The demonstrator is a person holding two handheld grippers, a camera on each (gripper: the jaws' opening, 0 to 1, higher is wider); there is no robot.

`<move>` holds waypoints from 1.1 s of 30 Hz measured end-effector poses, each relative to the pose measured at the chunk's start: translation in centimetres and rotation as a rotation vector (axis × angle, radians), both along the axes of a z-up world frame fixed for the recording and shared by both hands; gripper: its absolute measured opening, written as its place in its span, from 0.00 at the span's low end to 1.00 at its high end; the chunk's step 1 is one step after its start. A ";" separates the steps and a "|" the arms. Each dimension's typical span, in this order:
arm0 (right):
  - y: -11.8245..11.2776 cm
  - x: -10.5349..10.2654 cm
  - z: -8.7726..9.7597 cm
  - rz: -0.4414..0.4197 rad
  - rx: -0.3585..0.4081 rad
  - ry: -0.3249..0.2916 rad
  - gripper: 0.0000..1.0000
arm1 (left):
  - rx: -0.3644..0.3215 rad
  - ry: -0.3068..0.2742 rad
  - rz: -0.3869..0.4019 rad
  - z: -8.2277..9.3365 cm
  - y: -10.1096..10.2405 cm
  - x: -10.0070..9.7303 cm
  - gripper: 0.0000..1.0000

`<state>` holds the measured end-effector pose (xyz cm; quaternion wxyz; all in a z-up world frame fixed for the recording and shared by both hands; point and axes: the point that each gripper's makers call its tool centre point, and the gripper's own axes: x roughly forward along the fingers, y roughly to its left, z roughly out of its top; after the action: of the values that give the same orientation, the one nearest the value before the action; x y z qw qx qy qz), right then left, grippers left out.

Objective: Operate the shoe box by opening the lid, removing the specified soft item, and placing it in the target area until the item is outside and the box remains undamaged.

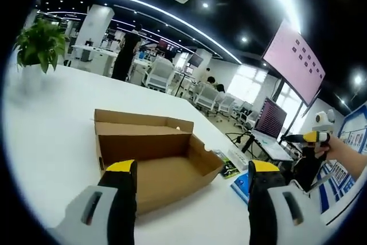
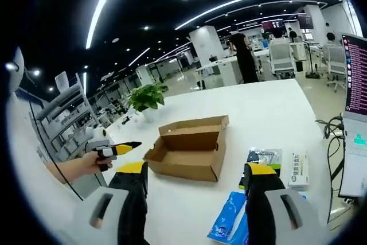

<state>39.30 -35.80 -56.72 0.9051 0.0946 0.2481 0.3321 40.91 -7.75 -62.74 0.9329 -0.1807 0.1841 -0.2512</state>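
Note:
The brown cardboard shoe box (image 1: 155, 159) lies on the white table (image 1: 51, 119) with its lid folded back, and what I see of its inside is bare. My left gripper (image 1: 192, 167) hangs open just in front of it with nothing between the jaws. A hand holds the right gripper (image 1: 309, 137) far off to the right. In the right gripper view the box (image 2: 189, 153) sits ahead of my open, empty right gripper (image 2: 198, 170). A blue soft packet (image 2: 229, 216) lies beside the box, near the right jaw. The left gripper (image 2: 117, 149) is held at the left.
A dark green packet (image 2: 264, 158) and a white packet (image 2: 298, 170) lie right of the box on the table (image 2: 269, 107). A potted plant (image 2: 146, 97) stands behind it. A monitor (image 2: 355, 78) and cables sit at the table's right end. A person (image 1: 126, 55) stands far back.

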 end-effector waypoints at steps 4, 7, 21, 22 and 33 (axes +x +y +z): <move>0.8 1.4 0.8 0.003 0.008 -0.010 0.68 | 0.014 -0.004 0.009 0.2 0.7 1.0 0.80; 1.5 2.6 0.9 0.010 0.010 0.001 0.68 | 0.012 -0.006 0.026 0.4 1.4 2.1 0.80; 2.8 8.0 1.8 0.006 0.054 0.059 0.68 | 0.020 -0.003 0.087 0.9 3.8 5.7 0.80; 3.0 8.2 1.9 0.009 0.059 0.059 0.68 | 0.016 0.000 0.097 0.8 4.2 6.1 0.79; 4.2 12.3 3.9 0.018 0.074 0.038 0.68 | -0.001 0.014 0.186 1.4 7.1 9.3 0.79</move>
<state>51.57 -31.64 -52.84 0.8930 0.1321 0.2535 0.3475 50.21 -0.64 -61.37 0.9508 -0.1994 0.1728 -0.1625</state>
